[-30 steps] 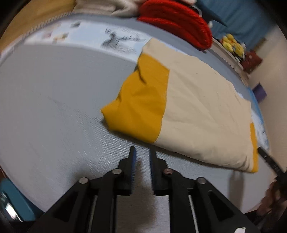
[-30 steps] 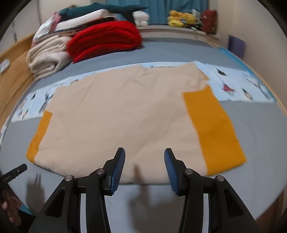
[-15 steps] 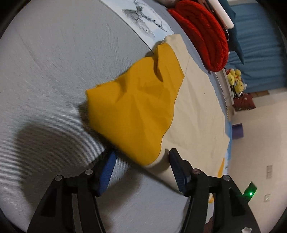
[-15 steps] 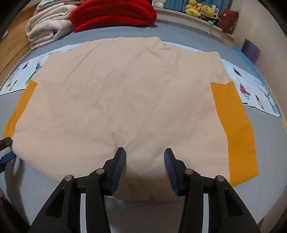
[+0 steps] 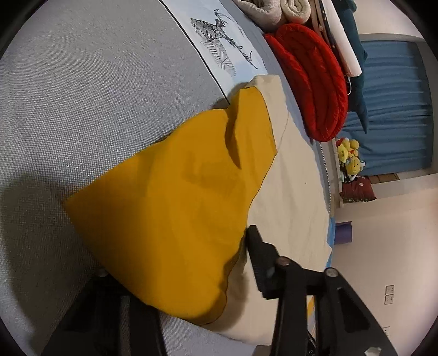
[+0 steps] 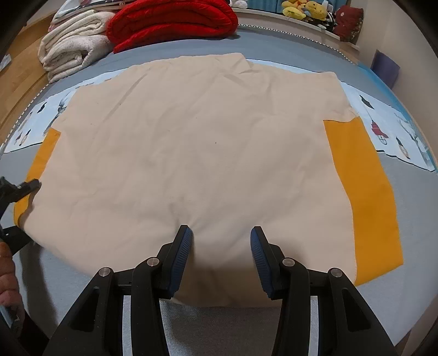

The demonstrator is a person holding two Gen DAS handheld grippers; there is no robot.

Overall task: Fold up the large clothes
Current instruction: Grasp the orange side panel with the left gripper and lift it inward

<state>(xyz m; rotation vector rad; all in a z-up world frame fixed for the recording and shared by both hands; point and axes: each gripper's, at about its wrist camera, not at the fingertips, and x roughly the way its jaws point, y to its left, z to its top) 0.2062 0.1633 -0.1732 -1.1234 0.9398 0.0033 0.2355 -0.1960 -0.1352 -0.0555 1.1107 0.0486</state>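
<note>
A large cream garment (image 6: 197, 142) with mustard-yellow side panels lies spread flat on the grey bed. My right gripper (image 6: 220, 246) is open, its blue-padded fingers straddling the garment's near hem at the middle. My left gripper (image 5: 180, 263) is open around the yellow corner (image 5: 175, 208) at the garment's left end; the cloth lies between its jaws and hides the left finger. The left gripper also shows in the right wrist view (image 6: 19, 189) at the far left edge.
A folded red blanket (image 6: 172, 22) and a stack of white towels (image 6: 71, 46) sit at the far side of the bed. A patterned light-blue sheet strip (image 6: 394, 131) runs under the garment. Plush toys (image 6: 303, 9) line the ledge behind.
Both grippers moved forward onto the garment. The left gripper opened from nearly shut and pushed around the yellow corner. The right gripper slid over the near hem.
</note>
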